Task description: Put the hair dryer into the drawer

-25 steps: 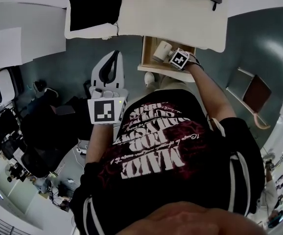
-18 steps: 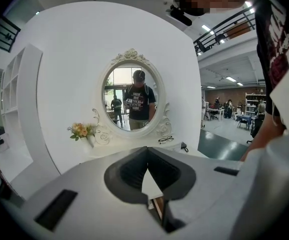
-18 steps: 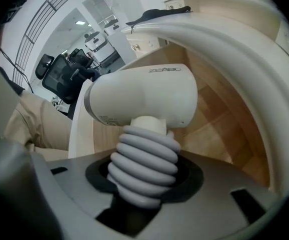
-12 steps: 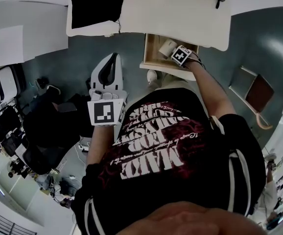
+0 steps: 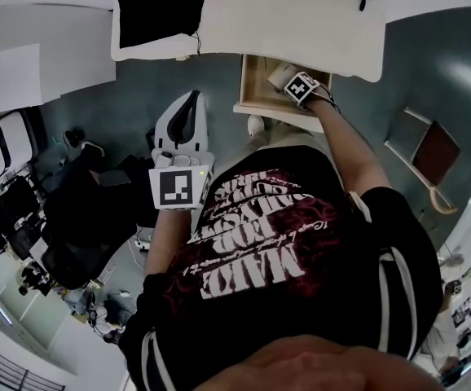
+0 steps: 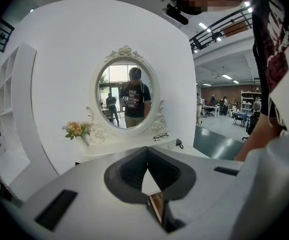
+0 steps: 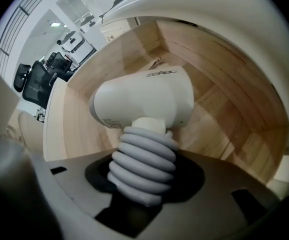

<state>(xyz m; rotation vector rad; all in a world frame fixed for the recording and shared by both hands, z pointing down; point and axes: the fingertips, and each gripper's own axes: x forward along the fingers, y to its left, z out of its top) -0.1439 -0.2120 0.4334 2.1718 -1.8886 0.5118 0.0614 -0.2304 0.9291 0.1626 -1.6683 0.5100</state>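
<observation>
Clamping white hair dryer (image 7: 144,101) by cord-wrapped handle, right gripper (image 7: 142,179) points down; open wooden drawer (image 7: 219,121) directly beneath; left gripper (image 6: 146,169) closed, empty, farther.

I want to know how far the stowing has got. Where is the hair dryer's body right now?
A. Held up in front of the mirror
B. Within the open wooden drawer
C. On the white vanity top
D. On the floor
B: in the right gripper view the hair dryer has the wooden floor and side walls of the drawer all around it; whether it rests on that floor cannot be told.
</observation>
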